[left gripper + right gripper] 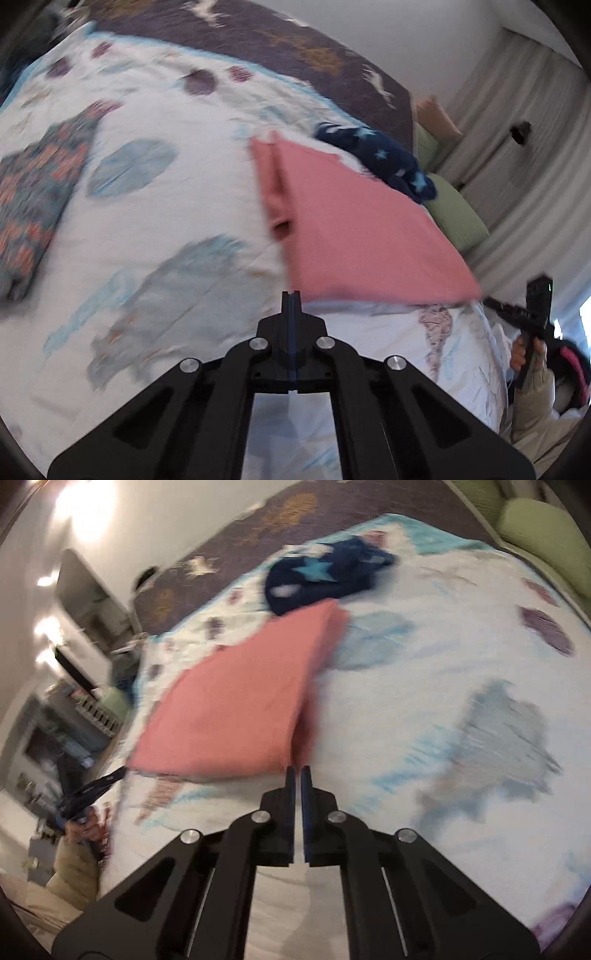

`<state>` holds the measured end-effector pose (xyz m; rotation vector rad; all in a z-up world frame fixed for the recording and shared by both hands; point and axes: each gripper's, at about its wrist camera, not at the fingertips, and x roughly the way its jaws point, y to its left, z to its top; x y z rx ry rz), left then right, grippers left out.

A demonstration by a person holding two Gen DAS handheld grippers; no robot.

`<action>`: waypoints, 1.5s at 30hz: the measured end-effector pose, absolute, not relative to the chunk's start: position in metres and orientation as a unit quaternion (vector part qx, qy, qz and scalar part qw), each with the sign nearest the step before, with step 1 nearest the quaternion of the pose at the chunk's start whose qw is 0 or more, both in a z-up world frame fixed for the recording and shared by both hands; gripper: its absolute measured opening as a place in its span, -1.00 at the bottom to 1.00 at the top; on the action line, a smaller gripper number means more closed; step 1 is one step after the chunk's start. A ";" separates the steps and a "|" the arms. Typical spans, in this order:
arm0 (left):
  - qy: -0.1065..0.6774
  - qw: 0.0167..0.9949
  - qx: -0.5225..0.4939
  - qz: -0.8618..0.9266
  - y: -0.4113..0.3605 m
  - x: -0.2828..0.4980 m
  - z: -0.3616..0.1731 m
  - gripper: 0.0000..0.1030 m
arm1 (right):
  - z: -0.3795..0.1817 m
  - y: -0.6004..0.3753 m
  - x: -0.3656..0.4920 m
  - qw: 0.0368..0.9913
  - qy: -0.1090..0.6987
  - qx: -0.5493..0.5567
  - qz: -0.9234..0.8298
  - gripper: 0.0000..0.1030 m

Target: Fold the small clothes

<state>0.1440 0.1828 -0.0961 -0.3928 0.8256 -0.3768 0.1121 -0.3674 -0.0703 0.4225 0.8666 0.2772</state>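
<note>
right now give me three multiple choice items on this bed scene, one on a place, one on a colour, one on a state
1. Where does the dark blue starred garment lie?
A. beyond the far end of the pink cloth
B. under the green cushion
C. on the floor

2. What colour is the cloth just ahead of both gripper tips?
A. yellow
B. pink
C. black

3. How do the fingers of the left hand-held gripper stand?
A. spread wide apart
B. one finger missing
C. closed together

Answers:
1. A, the right wrist view shows it on the bedspread past the pink cloth's far end.
2. B, both views show a plain pink cloth.
3. C, the left wrist view shows no gap between the fingers; the right hand-held gripper keeps only a thin slit.
</note>
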 end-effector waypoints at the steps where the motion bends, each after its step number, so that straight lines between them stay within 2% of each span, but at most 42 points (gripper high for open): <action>1: 0.399 0.879 -0.193 -0.175 0.186 0.141 -0.097 -1.00 | -0.072 -0.372 0.107 0.874 0.418 0.210 0.128 -0.88; 2: 0.401 0.877 -0.198 -0.173 0.189 0.137 -0.097 -0.98 | -0.073 -0.374 0.103 0.872 0.419 0.218 0.130 -0.88; 4: 0.407 0.868 -0.214 -0.187 0.189 0.126 -0.094 -0.62 | -0.076 -0.372 0.093 0.863 0.420 0.236 0.150 -0.72; 5: 0.407 0.864 -0.220 -0.196 0.186 0.122 -0.092 -0.21 | -0.077 -0.368 0.091 0.859 0.419 0.245 0.163 -0.44; 6: 0.409 0.858 -0.227 -0.213 0.179 0.119 -0.090 -0.03 | -0.078 -0.364 0.091 0.855 0.418 0.254 0.174 -0.07; 8: 0.412 0.848 -0.232 -0.240 0.165 0.120 -0.089 0.01 | -0.082 -0.350 0.099 0.839 0.417 0.280 0.210 0.15; 10: 0.435 0.827 -0.250 -0.255 0.147 0.133 -0.099 0.09 | -0.087 -0.339 0.111 0.828 0.421 0.295 0.224 0.24; 11: 0.446 0.821 -0.260 -0.245 0.142 0.141 -0.106 0.09 | -0.093 -0.334 0.122 0.823 0.423 0.310 0.220 0.39; 12: 0.441 0.822 -0.270 -0.238 0.141 0.148 -0.108 0.10 | -0.095 -0.333 0.128 0.821 0.419 0.324 0.214 0.45; 16: 0.416 0.805 -0.362 -0.216 0.154 0.176 -0.114 0.09 | -0.099 -0.337 0.155 0.814 0.382 0.401 0.173 0.47; 17: 0.414 0.796 -0.389 -0.208 0.158 0.183 -0.118 -0.18 | -0.098 -0.336 0.160 0.818 0.378 0.403 0.160 0.24; 18: 0.417 0.792 -0.396 -0.204 0.159 0.187 -0.121 -0.85 | -0.098 -0.335 0.163 0.820 0.379 0.402 0.149 -0.64; 19: 0.426 0.788 -0.398 -0.198 0.159 0.191 -0.124 -0.94 | -0.099 -0.333 0.167 0.820 0.388 0.397 0.138 -0.90; 23: 0.421 0.800 -0.387 -0.183 0.157 0.181 -0.116 -0.94 | -0.086 -0.339 0.156 0.829 0.374 0.395 0.129 -0.93; 30: 0.403 0.821 -0.337 -0.225 0.150 0.123 -0.067 -0.94 | -0.049 -0.347 0.099 0.842 0.374 0.356 0.155 -0.93; 39: 0.462 0.810 -0.287 -0.221 0.140 0.006 -0.084 -0.94 | -0.084 -0.352 -0.019 0.816 0.437 0.357 0.123 -0.92; 40: 0.464 0.811 -0.279 -0.223 0.141 0.000 -0.084 -0.94 | -0.089 -0.352 -0.026 0.815 0.445 0.352 0.119 -0.89; 41: 0.465 0.817 -0.262 -0.218 0.142 -0.007 -0.083 -0.93 | -0.092 -0.353 -0.030 0.816 0.451 0.344 0.106 -0.74; 43: 0.468 0.829 -0.236 -0.195 0.148 -0.013 -0.079 -0.83 | -0.093 -0.362 -0.041 0.824 0.450 0.338 0.065 -0.67; 45: 0.460 0.844 -0.216 -0.173 0.154 -0.019 -0.072 -0.74 | -0.084 -0.373 -0.048 0.832 0.437 0.340 0.038 -0.26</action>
